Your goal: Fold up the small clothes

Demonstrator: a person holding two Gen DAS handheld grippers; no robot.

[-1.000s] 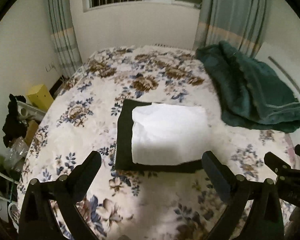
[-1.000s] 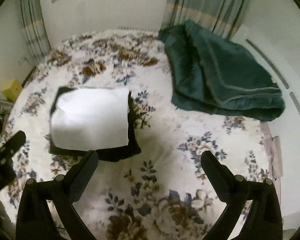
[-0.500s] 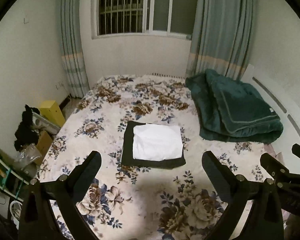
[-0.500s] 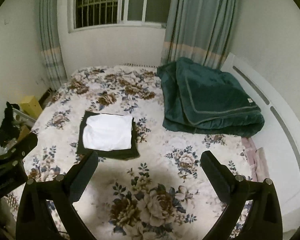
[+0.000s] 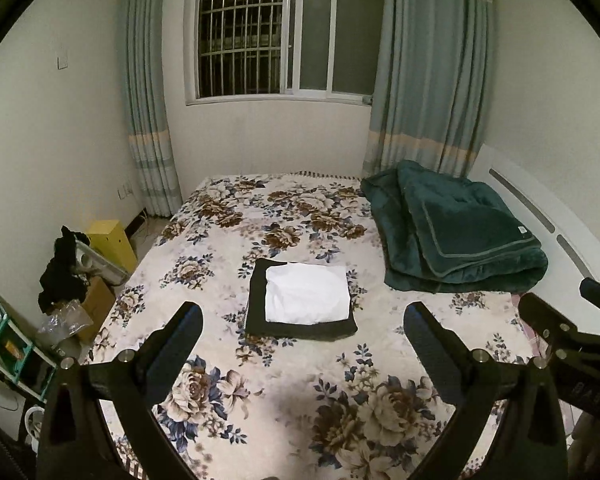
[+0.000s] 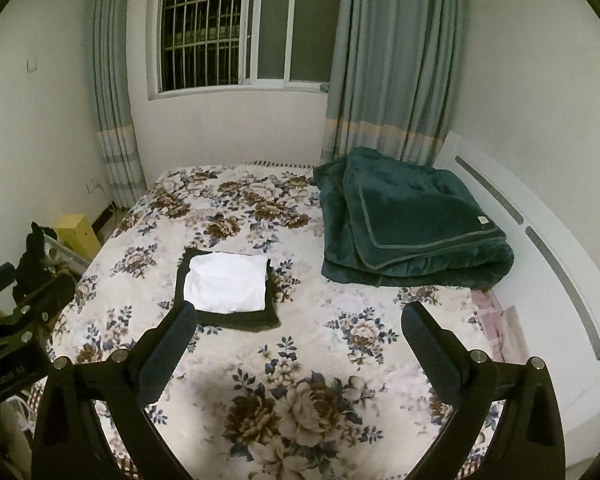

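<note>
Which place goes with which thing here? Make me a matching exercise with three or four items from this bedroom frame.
Things:
1. white cloth
2. black cloth
3. green blanket
4. yellow box

Places:
A. on the floor beside the bed
B. on top of the stack
C. by the headboard side of the bed
D. directly on the flowered bedspread, under another piece

Pairs: 1-B, 2-D, 3-C, 4-A

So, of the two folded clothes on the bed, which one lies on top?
The white folded garment lies on top. The black folded garment is under it, larger, showing only as a dark border along its left and near edges.
</note>
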